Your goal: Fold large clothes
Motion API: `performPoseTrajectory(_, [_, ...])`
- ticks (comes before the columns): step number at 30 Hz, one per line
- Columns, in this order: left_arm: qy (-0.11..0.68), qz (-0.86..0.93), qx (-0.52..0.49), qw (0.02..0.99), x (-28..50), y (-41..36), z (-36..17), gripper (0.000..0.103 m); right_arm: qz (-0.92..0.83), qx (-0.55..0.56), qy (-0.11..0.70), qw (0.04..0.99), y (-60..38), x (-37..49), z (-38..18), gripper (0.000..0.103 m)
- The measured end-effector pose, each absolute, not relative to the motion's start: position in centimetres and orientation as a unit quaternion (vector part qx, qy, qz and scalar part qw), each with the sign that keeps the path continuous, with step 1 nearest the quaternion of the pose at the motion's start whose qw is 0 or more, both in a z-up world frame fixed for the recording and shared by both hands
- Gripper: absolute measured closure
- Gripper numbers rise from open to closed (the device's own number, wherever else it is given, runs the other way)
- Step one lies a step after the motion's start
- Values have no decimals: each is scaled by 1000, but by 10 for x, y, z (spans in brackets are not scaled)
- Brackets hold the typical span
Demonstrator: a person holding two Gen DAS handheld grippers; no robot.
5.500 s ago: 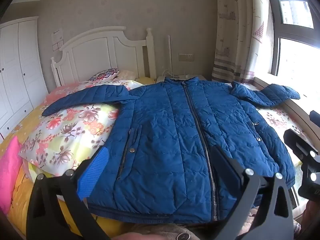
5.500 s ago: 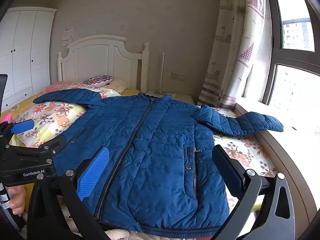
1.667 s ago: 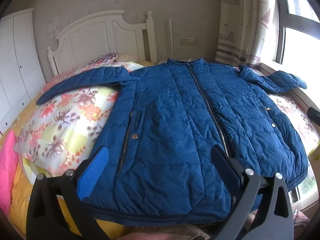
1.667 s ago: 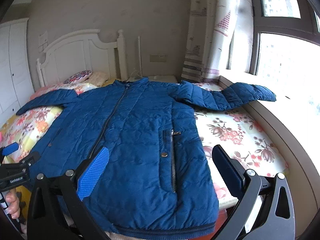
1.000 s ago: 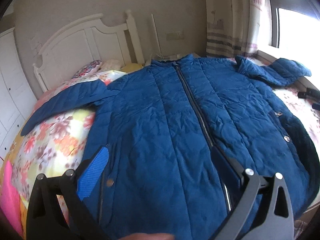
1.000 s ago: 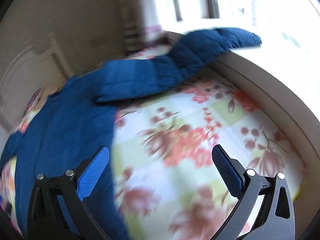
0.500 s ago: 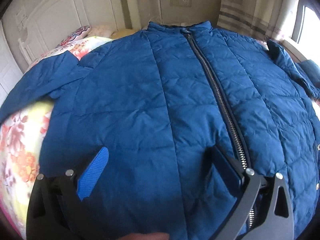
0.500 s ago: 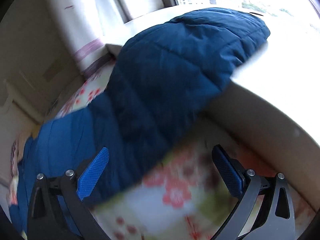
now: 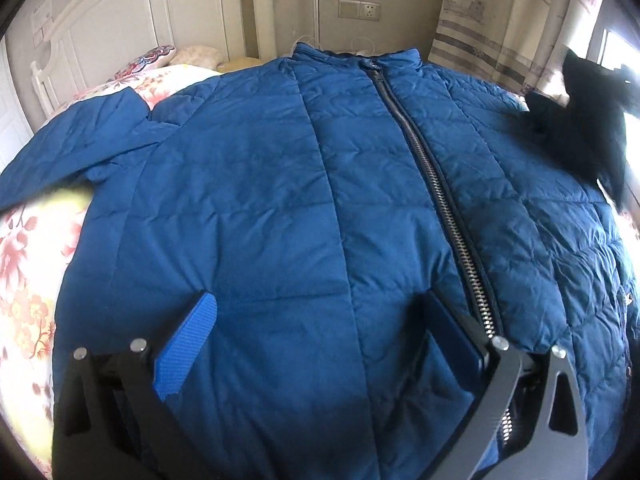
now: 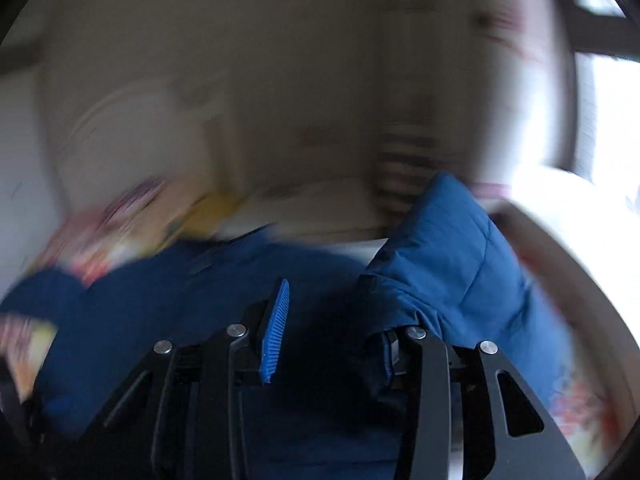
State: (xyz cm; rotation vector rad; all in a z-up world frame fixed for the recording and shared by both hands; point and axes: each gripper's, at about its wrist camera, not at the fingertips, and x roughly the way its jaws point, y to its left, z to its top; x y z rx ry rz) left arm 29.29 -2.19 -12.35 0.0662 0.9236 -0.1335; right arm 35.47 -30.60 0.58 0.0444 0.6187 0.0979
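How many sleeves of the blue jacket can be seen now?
2. One sleeve lies spread to the left on the flowered bedding. The other sleeve is lifted near the window, with the right gripper closing on it.

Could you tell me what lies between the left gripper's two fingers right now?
Only the blue jacket front beneath the open left gripper, its zipper beside one finger; left wrist view.

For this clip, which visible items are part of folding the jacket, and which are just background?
Part of the job:
- blue jacket
- its window-side sleeve, between the closing right gripper
- left gripper, open over the jacket

Background:
- floral bedding
- headboard
- curtain
- wall socket
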Motion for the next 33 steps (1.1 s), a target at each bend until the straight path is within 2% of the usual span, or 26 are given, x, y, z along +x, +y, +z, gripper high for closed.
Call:
performPoseTrajectory(3, [445,-67,30,893,291,-21,-123,2,62,-37,353,933,-259,364,-27,62])
performPoseTrajectory(4, [444,-68,30,893,291,-21,-123,2,63,-50,370,926,-251,366,-36,59])
performPoseTrajectory(5, [444,-68,29,893,291,-21,-123,2,75,-59,396,913,-245,369,-50,50])
performPoseTrajectory(6, [444,-69,29,893,291,-21,-123,2,87,-63,427,898,-241,373,-63,27])
performPoseTrajectory(7, [444,-69,29,893,291,-21,-123,2,89,-67,443,890,-243,374,-72,13])
performPoseTrajectory(10, [444,-68,29,893,292,-21,-123,2,85,-69,453,885,-248,360,-71,13])
performPoseTrajectory(17, [444,-60,48,893,293,-29,-119,2,61,40,453,889,-308,284,-47,13])
performPoseTrajectory(19, [434,-74,67,895,295,-43,-112,3,55,66,445,891,-325,259,-49,25])
performPoseTrajectory(22, [408,-104,106,901,301,-79,-95,3,39,93,428,898,-339,225,-58,30])
performPoseTrajectory(24, [378,-129,129,908,307,-114,-80,4,36,108,425,898,-344,217,-67,34])
performPoseTrajectory(28, [305,-166,211,914,312,-192,-56,9,39,114,425,897,-346,215,-73,33])
performPoseTrajectory(33, [168,-190,405,878,293,-295,-56,9,47,134,418,897,-348,214,-73,33])
